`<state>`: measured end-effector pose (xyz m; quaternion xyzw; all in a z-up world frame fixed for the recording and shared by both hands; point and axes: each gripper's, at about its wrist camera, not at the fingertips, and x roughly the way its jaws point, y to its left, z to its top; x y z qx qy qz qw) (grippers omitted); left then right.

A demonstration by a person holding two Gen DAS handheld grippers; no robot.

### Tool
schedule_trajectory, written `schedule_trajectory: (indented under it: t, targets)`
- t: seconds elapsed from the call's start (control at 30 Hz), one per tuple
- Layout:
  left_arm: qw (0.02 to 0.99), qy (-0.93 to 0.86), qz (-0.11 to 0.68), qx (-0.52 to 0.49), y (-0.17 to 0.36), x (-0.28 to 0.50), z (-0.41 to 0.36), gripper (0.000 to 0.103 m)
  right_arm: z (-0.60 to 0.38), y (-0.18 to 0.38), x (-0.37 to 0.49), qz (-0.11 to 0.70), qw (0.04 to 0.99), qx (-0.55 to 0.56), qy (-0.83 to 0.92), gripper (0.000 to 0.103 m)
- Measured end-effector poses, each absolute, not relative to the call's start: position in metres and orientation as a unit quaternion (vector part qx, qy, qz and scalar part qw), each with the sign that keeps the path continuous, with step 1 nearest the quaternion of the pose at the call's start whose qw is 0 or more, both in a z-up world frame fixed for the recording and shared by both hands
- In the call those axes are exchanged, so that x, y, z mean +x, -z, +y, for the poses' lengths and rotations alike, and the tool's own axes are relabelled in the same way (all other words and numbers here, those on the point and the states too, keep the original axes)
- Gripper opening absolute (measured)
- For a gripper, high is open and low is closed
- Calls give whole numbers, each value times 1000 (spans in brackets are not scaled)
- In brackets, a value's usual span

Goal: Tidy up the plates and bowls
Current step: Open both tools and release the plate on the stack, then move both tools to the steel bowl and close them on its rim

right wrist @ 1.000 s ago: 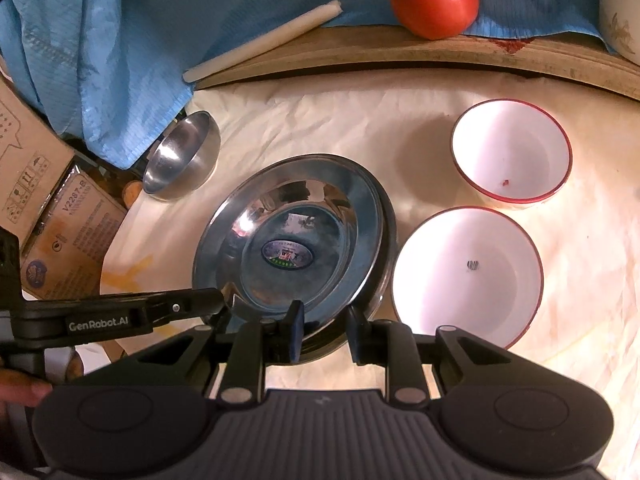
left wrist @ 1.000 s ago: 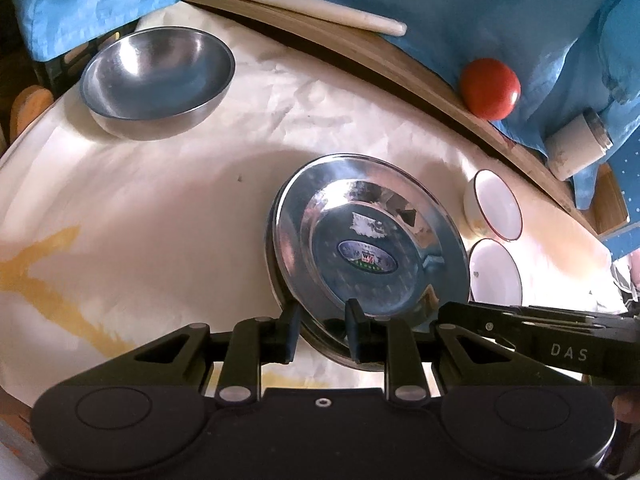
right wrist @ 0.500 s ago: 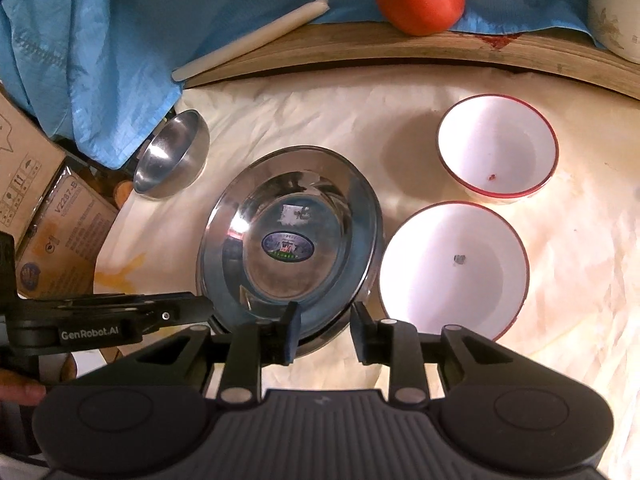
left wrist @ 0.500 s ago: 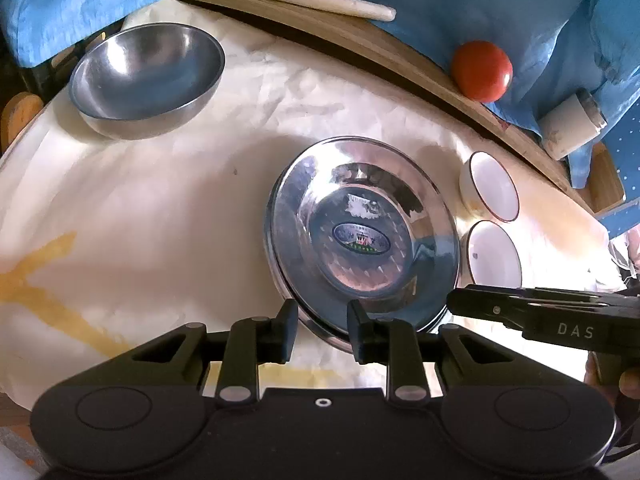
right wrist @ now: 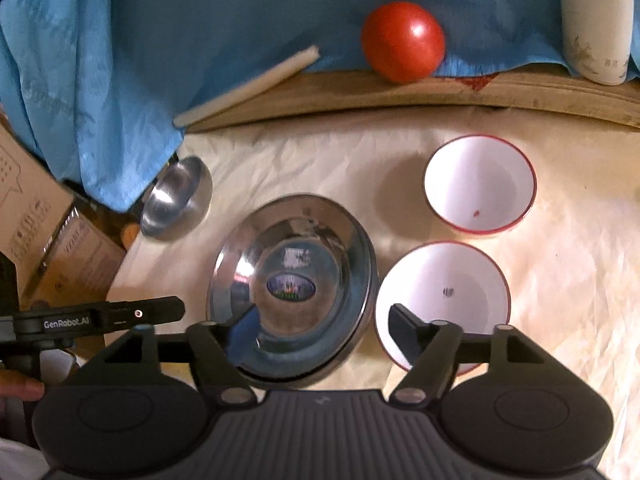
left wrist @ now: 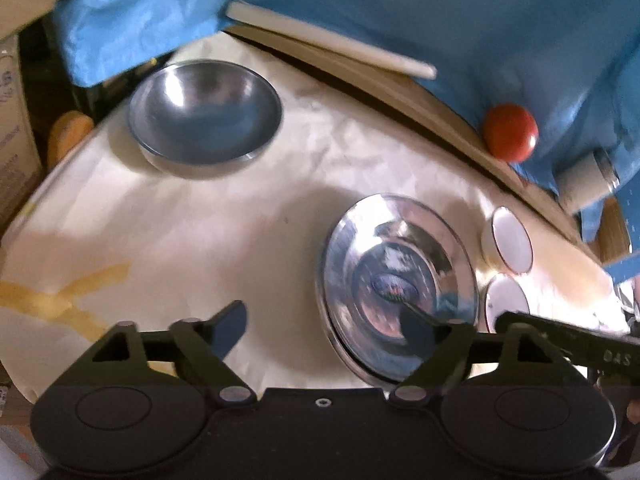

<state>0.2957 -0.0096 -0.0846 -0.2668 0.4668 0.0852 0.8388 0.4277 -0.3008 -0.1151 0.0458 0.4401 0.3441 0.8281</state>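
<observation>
And we let go — both jaws have just been opening, left gripper [left wrist: 324,326] and right gripper [right wrist: 314,328] now spread wide with nothing pinched. The steel plate [right wrist: 292,284] sits stacked on the one beneath, mid-table, just beside the white plate [right wrist: 444,300]. That stack looks settled; we judge the steel bowl [left wrist: 204,114] and white bowl [right wrist: 480,184] come next
</observation>
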Motion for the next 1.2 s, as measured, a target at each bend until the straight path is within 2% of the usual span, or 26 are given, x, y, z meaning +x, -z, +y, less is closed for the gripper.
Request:
schedule_trajectory:
  t: [0.13,0.4,0.67,1.03,1.2]
  targets:
    - [836,-105,456,-287,81,297,7,101,-303,112,431,428,838,62,-332,95]
    - [809,-201,402,-379,83,287,51,102,-299,111,434,416,847,70,-323,102]
    - [791,-288,354,-408,90,279,79,102,-256,101,439,396,850,30,-346,102]
    - [759,-301,307,-488,110,290,96,102,-155,86,477,375,847,-31,-375,102]
    - [749,-320,305,-493,116,298,100,102,-106,88,501,376,843,-48,-381,95]
